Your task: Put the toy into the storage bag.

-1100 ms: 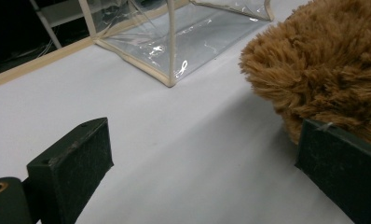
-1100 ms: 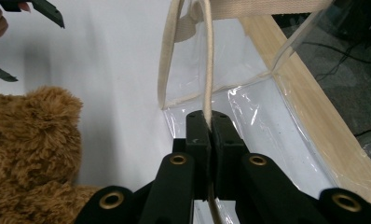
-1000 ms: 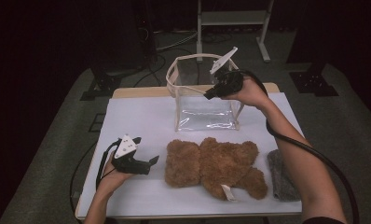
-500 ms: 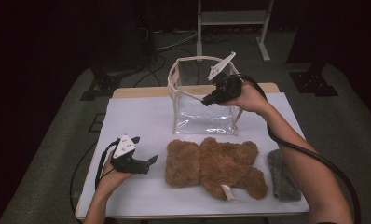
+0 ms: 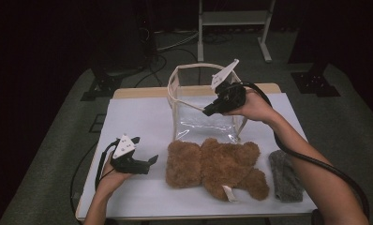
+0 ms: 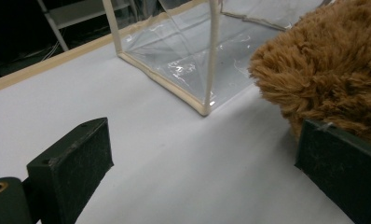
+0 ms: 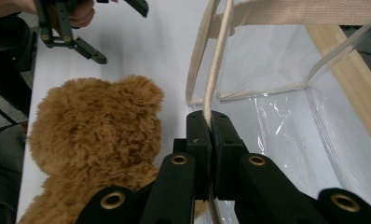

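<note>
A clear plastic bag (image 5: 201,110) with cream fabric trim is held upright at the 12 o'clock side of a white-covered table (image 5: 133,117), its near rim pinched between the closed jaws of the right gripper (image 5: 207,112). A brown teddy bear (image 5: 212,164) is laid flat at 6 o'clock of the bag, its upper edge touching the bag's base. The left gripper (image 5: 152,160) is rested at 9 o'clock of the bear, jaws spread with nothing between them. Open tabletop is left at 9 o'clock of the bag and along the near edge below the bear; a grey cloth (image 5: 285,176) is placed close to the table's 3 o'clock edge.

In the right gripper view, the cream trim (image 7: 210,100) is seen clamped between the 2 closed pads, a detail too small to be made out from above, with the bear (image 7: 95,130) at 9 o'clock. In the left gripper view, the bag's bottom corner (image 6: 204,109) is shown standing on the cover, and the bear's fur (image 6: 328,70) is seen just above the right-hand pad
</note>
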`<state>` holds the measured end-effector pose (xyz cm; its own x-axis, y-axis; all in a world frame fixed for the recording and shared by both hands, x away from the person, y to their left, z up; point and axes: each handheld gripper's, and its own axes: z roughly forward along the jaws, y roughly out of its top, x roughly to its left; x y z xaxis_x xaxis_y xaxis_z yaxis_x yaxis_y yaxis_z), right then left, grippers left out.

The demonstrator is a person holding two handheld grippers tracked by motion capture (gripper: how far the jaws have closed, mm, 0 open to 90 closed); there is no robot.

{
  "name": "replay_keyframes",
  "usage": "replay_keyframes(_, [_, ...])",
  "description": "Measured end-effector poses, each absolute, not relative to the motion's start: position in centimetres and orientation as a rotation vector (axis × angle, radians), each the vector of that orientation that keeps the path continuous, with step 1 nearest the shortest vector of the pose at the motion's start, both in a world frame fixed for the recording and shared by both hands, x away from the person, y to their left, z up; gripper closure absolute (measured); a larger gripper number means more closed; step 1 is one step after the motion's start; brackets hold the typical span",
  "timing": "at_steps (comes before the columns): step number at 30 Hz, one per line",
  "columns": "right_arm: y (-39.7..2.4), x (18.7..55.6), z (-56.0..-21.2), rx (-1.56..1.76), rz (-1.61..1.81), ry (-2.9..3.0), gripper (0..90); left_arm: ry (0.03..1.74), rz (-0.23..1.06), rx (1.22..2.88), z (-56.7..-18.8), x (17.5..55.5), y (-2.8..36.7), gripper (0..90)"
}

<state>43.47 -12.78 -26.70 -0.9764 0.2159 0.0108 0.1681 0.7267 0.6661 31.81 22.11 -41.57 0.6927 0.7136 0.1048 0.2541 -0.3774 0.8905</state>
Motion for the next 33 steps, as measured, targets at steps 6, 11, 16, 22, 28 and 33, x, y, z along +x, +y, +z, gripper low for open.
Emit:
replay_keyframes(6, [-12.3, 42.4, -26.7, 0.278, 1.097, 2.884, 86.6, 0.744, 0.602, 1.949, -41.5, 31.8, 22.0, 3.1])
replay_keyframes(11, [-12.4, 42.6, -26.8, 0.299, 1.085, 2.867, 86.3, 0.743, 0.600, 1.943, -41.5, 31.7, 22.0, 3.1])
replay_keyframes(16, [-13.2, 42.5, -25.8, 0.339, 1.146, 2.820, 70.8, 0.744, 0.599, 1.934, -41.4, 31.8, 22.1, 3.1])
replay_keyframes(22, [-14.5, 41.3, -23.5, 0.311, 1.230, 2.768, 58.1, 0.746, 0.595, 1.930, -41.3, 31.8, 22.2, 3.1])
replay_keyframes(28, [-15.4, 39.0, -23.1, 0.300, 1.310, 2.743, 43.2, 0.743, 0.591, 1.942, -41.4, 31.8, 22.0, 3.1])
replay_keyframes(33, [-15.5, 37.0, -24.0, 0.263, 1.315, 2.761, 34.9, 0.733, 0.588, 1.954, -41.5, 31.8, 21.9, 3.1])
